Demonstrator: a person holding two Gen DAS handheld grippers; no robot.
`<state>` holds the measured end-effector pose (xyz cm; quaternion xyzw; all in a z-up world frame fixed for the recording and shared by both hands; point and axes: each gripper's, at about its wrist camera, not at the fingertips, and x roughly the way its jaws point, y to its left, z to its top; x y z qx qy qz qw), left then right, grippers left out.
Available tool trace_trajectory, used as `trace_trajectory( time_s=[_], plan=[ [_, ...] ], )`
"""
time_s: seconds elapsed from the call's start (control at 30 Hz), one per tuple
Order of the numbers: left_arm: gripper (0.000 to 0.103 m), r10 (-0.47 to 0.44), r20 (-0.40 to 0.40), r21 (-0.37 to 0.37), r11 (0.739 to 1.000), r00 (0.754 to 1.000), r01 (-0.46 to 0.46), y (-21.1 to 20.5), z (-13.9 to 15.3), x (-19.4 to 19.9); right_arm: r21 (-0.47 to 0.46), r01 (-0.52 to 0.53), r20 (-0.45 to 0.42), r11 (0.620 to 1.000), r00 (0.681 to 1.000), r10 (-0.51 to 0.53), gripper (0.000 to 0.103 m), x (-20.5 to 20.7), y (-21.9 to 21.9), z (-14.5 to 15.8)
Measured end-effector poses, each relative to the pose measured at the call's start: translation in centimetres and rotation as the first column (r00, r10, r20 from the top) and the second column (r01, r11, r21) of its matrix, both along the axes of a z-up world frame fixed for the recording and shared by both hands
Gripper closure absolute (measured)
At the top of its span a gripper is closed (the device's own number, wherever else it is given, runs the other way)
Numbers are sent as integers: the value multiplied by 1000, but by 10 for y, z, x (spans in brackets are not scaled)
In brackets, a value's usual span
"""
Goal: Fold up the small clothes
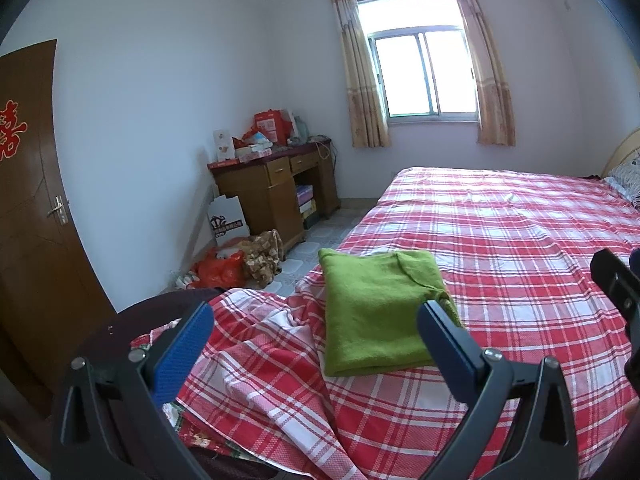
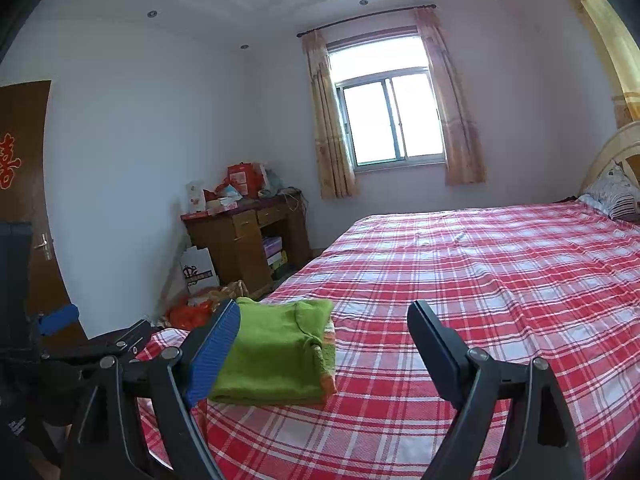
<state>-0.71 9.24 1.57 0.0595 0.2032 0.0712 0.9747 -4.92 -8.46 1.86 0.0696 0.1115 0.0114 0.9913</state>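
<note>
A green knitted garment (image 1: 372, 312) lies folded into a neat rectangle on the red plaid bed sheet (image 1: 500, 240), near the bed's near left corner. My left gripper (image 1: 316, 320) hovers just short of it, jaws wide apart with nothing between them. In the right wrist view the same green garment (image 2: 276, 356) sits left of centre, an orange-trimmed edge showing on its right side. My right gripper (image 2: 324, 320) stands open above the sheet, its blue-padded finger (image 2: 216, 348) in front of the garment's left edge. The right gripper's finger (image 1: 616, 284) shows at the left view's right edge.
The sheet bunches in wrinkles at the bed's near left corner (image 1: 256, 336). A wooden desk (image 1: 272, 188) piled with boxes stands against the far wall, bags (image 1: 236, 264) on the floor beside it. A brown door (image 1: 28, 184) is at left, pillows (image 2: 612, 196) at the headboard.
</note>
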Motion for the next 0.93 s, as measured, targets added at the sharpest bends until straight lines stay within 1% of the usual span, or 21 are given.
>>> trace_trajectory(
  time_s=[0.17,0.6,0.77,0.87,0.93],
  plan=[
    [0,1,-5,6,1000,1000,-1,-1,-2,0,-6,6,1,1000,1000,-6,17,0,0,-1],
    [0,5,-31,4,1000,1000,-4,-4,-8,7,14,13,-16,1000,1000,-13,17,4,-3,-5],
    [0,8,-36,19,1000,999,-8,-3,-11,10,9,12,-20,1000,1000,-12,17,5,-3,-7],
    [0,-26,-69,-22,999,997,24,3,-16,16,13,14,-32,1000,999,-13,17,9,-4,-10],
    [0,-27,-99,-44,999,995,23,12,-21,25,16,18,-42,1000,999,-17,17,12,-6,-12]
  ],
)
